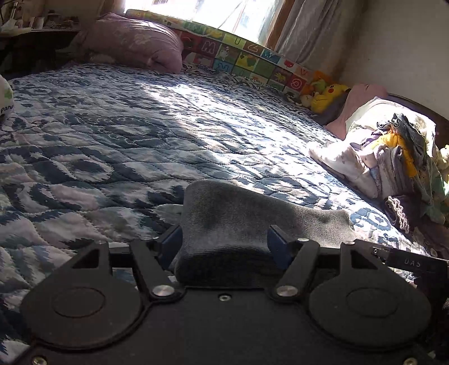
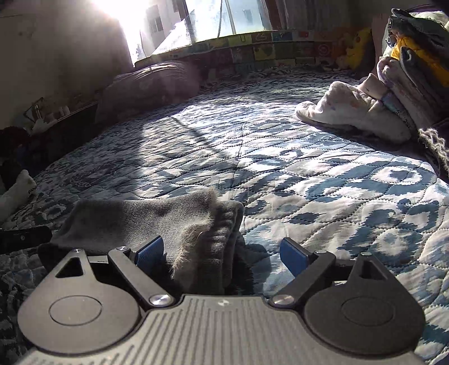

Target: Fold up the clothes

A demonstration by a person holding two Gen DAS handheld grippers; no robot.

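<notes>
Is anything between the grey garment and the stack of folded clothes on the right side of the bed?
Nothing visible. From the grey garment across to the stack of folded clothes there is only bare blue-patterned quilt. The garment lies between the blue fingers of both hand-held grippers, left and right.

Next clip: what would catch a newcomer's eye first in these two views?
The grey knit garment lies bunched between both hand-held grippers, low in each view, on the blue-and-white quilt. Glaring window light floods in behind the bed, and a pile of clothes sits at the right edge.
</notes>
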